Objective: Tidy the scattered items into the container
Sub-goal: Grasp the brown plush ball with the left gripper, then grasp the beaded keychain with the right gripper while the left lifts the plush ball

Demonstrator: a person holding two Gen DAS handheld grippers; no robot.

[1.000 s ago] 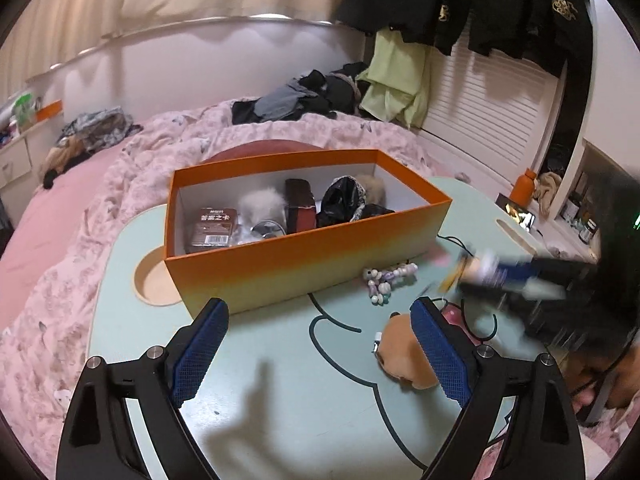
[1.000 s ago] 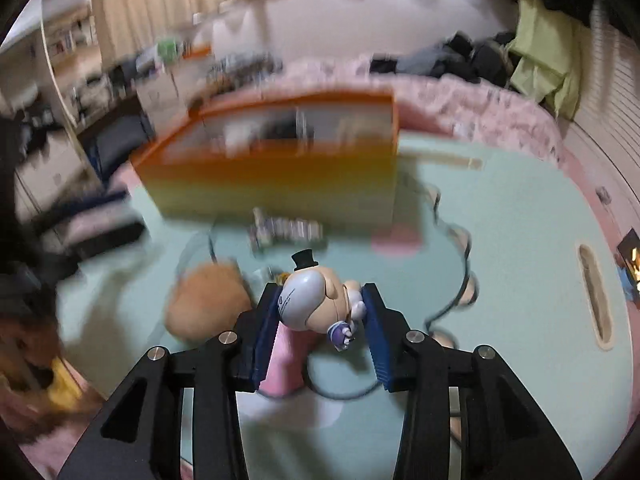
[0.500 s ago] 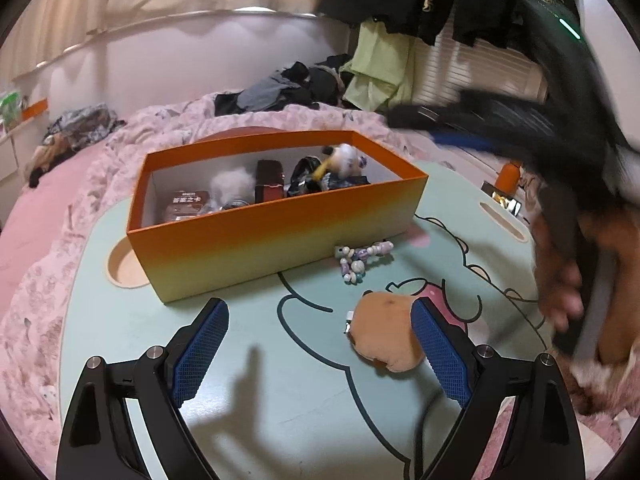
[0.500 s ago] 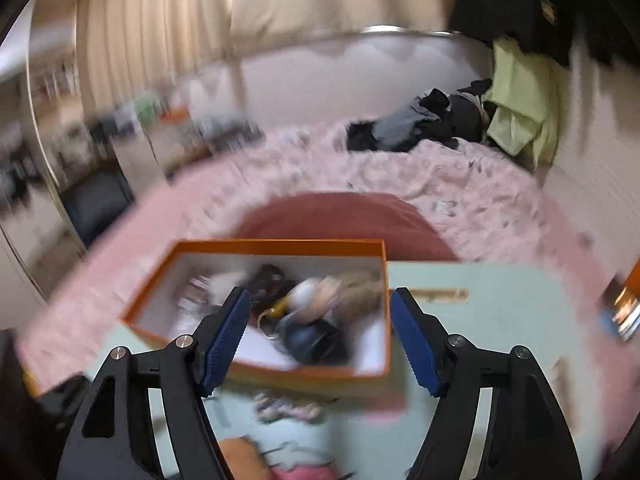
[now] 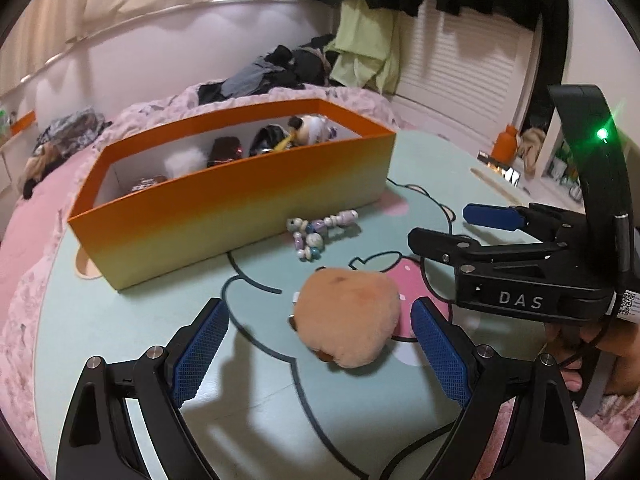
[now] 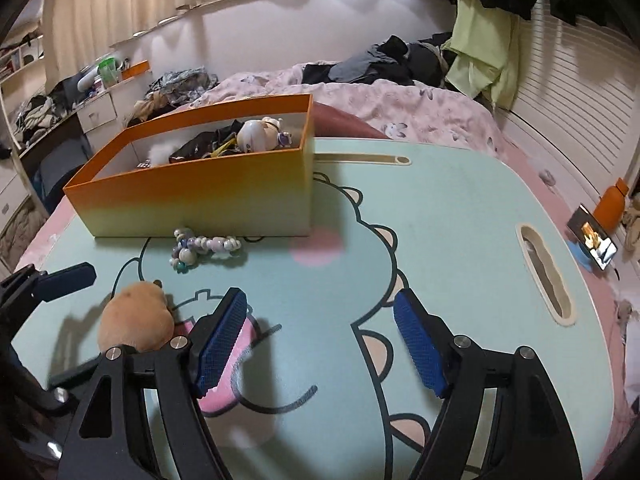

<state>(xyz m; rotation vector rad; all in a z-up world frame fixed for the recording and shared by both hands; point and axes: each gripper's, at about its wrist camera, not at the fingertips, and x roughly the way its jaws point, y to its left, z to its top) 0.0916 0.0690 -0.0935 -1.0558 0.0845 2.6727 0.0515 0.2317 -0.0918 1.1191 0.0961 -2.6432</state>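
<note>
An orange box (image 5: 224,208) stands on the mint table; it also shows in the right wrist view (image 6: 208,196). Inside it lie a white figurine (image 6: 260,134), a black pouch and other small things. A tan plush toy (image 5: 346,316) lies between the blue pads of my open left gripper (image 5: 320,352); it also shows in the right wrist view (image 6: 136,318). A bead bracelet (image 5: 318,230) lies in front of the box; it also shows in the right wrist view (image 6: 204,250). My right gripper (image 6: 320,344) is open and empty above the table, right of the plush.
The mint table (image 6: 440,220) has a cartoon print and slots near its edges. A pink bed with clothes (image 6: 380,64) lies behind. A phone (image 6: 596,242) and an orange bottle (image 6: 612,204) stand to the right.
My right gripper carried the white figurine to the box, let it go inside, and came back low over the table. My left gripper moved forward around the plush toy.
</note>
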